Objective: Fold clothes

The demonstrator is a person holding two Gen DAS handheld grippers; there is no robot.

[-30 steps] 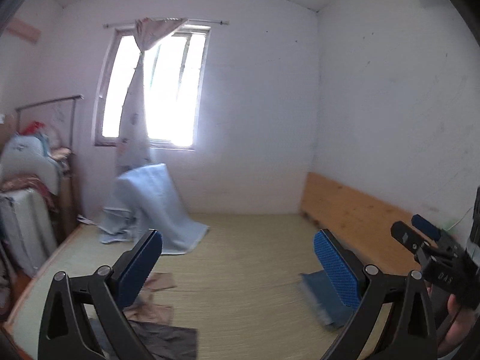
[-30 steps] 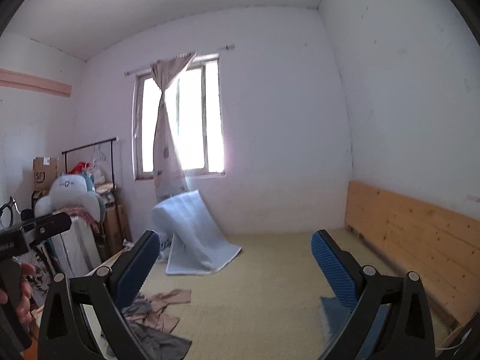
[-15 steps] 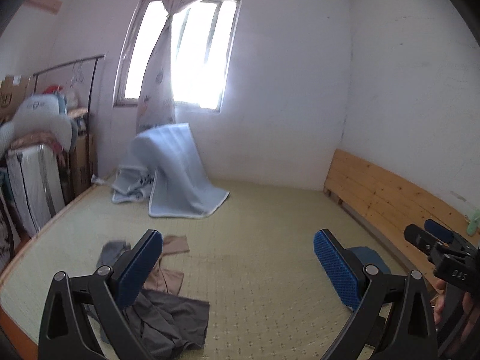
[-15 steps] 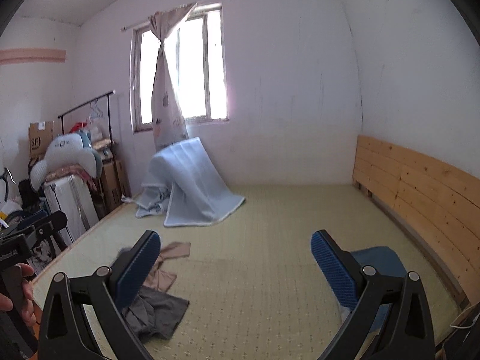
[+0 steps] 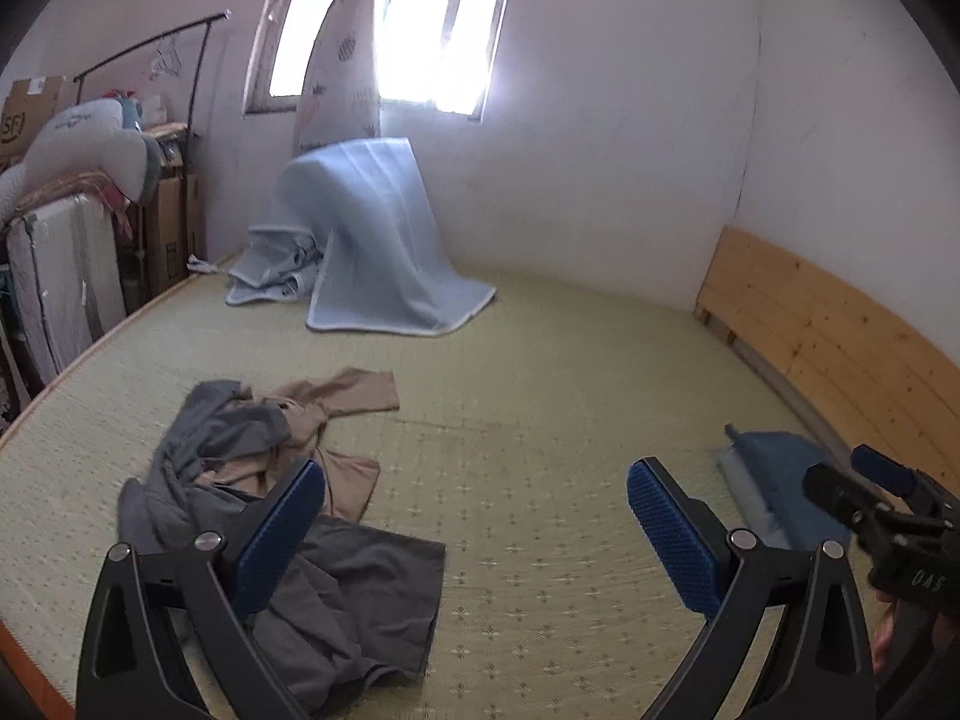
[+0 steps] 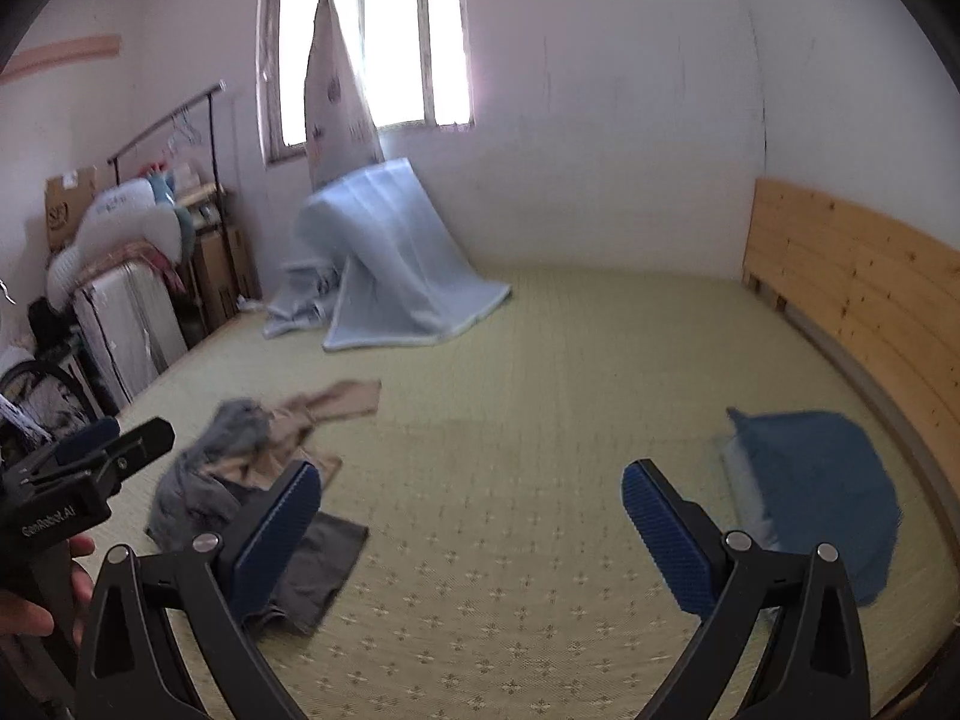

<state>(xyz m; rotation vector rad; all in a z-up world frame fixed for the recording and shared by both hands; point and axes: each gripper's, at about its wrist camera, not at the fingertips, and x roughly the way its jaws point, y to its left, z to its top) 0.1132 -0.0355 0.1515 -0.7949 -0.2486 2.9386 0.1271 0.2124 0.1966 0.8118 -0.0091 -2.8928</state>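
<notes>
A: Blue pads on both sets of fingers, spread wide, nothing between them. The left gripper [image 5: 474, 525] and right gripper [image 6: 468, 516] hover over the mat [image 5: 540, 396], likely poised to reach.

B: And the clothes?

A: A crumpled grey and tan pile [image 5: 264, 480] at lower left of the frame, just beyond the left fingers. A folded blue piece [image 6: 822, 480] lies lower right, probably set aside as finished.

B: Anything unclear?

A: How many garments are tangled there; the right view is blurred.
</notes>
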